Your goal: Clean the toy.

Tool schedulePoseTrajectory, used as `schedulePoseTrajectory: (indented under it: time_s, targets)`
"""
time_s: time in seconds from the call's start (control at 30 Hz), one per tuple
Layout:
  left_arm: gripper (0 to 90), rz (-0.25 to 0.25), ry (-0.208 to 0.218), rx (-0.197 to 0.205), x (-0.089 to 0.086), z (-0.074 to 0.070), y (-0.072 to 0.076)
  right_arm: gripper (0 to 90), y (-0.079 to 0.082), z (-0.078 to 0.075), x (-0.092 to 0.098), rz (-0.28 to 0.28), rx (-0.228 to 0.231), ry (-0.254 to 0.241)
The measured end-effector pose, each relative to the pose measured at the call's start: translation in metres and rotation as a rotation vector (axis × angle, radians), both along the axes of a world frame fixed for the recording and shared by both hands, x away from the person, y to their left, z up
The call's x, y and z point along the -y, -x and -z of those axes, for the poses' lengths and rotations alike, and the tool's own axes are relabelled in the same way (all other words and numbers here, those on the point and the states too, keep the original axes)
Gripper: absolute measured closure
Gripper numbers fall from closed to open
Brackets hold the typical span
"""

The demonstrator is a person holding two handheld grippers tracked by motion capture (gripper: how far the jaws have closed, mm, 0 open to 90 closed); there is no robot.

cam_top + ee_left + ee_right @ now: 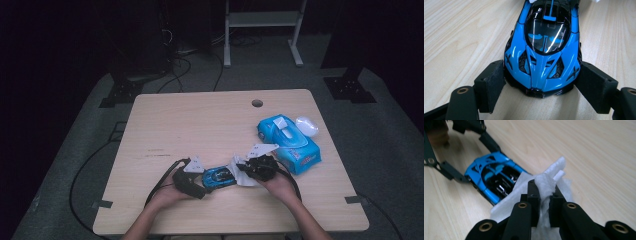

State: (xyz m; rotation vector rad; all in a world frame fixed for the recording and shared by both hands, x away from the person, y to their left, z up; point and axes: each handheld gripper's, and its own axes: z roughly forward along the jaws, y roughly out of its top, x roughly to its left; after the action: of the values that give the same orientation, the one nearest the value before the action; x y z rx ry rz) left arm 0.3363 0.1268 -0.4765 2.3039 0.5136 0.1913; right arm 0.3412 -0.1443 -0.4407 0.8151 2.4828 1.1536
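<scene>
A dark room surrounds a pale wooden counter (200,125). The left claw (540,82) grips the nose of a blue toy sports car (544,47), its pads pressing both front flanks. The right claw (544,195) is clenched on a white wipe (546,182), which drapes over the car's tail just ahead of it. A blue wipes pack (290,140) lies beyond the right claw. To wipe well, I judge the left claw should hold the car steady while the right draws the wipe along the roof with light pressure.
</scene>
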Motion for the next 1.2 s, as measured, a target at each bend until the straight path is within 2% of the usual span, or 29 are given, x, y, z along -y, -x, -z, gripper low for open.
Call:
schedulePoseTrajectory:
  time_s: [0.13,0.23,0.43,0.63,0.73,1.03,1.2]
  targets:
    - [24.5,0.001,0.0,0.002,0.0,0.0,0.0,82.4,-0.003,-0.009,0.005,0.01,0.0,-0.05]
    - [24.5,0.002,-0.003,0.002,0.0,0.0,0.0,82.5,-0.001,-0.012,0.004,-0.013,-0.011,-0.054]
    - [24.5,-0.002,-0.001,0.001,0.0,0.0,0.0,82.4,0.005,0.006,-0.015,-0.067,-0.041,0.007]
    - [24.6,0.003,0.001,0.0,0.0,0.0,0.0,82.5,0.003,0.004,-0.008,-0.059,-0.05,0.015]
    - [24.5,0.002,0.001,0.001,0.0,0.0,0.0,82.4,0.001,0.006,-0.002,-0.044,-0.07,-0.003]
    - [24.5,0.002,0.002,0.002,0.0,0.0,0.0,82.4,0.005,0.006,-0.019,-0.08,-0.049,0.005]
    - [24.6,0.004,0.004,0.002,-0.001,0.0,-0.001,82.6,0.001,0.005,-0.005,-0.052,-0.056,0.012]
